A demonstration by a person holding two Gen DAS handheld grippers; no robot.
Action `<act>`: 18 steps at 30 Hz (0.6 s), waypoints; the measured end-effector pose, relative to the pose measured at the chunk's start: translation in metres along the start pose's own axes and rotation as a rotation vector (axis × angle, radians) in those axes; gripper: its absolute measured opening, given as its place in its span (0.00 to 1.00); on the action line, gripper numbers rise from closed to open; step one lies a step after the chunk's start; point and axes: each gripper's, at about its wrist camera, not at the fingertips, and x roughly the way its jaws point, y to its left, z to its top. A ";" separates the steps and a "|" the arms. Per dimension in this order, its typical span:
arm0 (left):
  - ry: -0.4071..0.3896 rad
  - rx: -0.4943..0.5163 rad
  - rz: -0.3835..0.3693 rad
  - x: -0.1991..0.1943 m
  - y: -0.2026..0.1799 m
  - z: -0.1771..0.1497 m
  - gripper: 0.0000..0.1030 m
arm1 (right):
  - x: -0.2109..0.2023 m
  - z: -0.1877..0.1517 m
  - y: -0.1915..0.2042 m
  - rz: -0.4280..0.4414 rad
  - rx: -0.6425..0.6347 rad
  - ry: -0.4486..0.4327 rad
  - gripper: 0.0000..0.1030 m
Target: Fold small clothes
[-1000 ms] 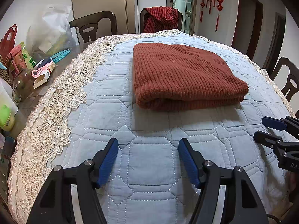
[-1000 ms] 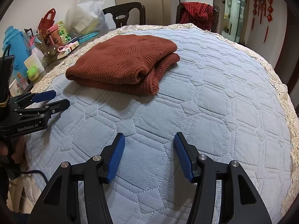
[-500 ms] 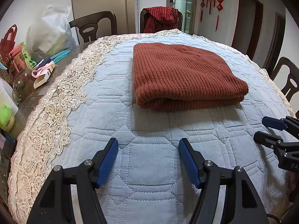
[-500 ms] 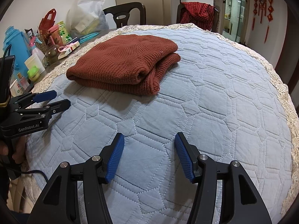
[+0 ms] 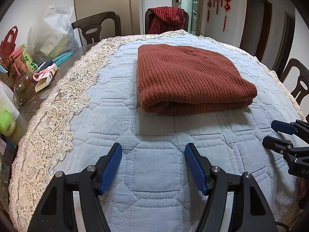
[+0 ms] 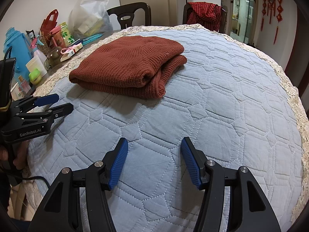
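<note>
Nothing has shifted over the last second: left claw [image 5: 153, 162] and right claw [image 6: 152, 158] both hang wide open and empty above the blue quilted cover [image 5: 154, 174], with the rust knit sweater [image 5: 191, 77] lying folded well ahead of their tips, so the fold looks finished. The right view alone shows the sweater's open layered edge [image 6: 166, 73] and a blue flask [image 6: 16, 46] off to the claw's left.

We see a rust-red sweater [image 5: 191, 77] of thick ribbed knit, matt and coarse. Under it lies a pale blue quilted cloth [image 5: 154, 166], soft and stitched in polygons, edged with cream lace [image 5: 58, 116]. Each gripper, left [image 5: 153, 160] and right [image 6: 154, 154], is matt black plastic with ridged blue rubbery pads [image 6: 119, 162] and shiny metal screws.
</note>
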 end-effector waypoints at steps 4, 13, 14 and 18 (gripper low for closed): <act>0.000 0.000 0.000 0.000 0.000 0.000 0.68 | 0.000 0.000 0.000 0.000 0.000 0.000 0.56; 0.001 0.000 0.000 0.000 -0.001 0.001 0.68 | 0.000 0.000 0.000 0.001 0.001 0.000 0.56; 0.001 0.000 0.000 0.001 -0.001 0.001 0.68 | 0.000 0.000 0.000 0.001 0.001 0.000 0.56; 0.002 -0.001 0.001 0.000 0.001 0.000 0.68 | 0.000 0.000 0.000 0.002 0.001 0.000 0.56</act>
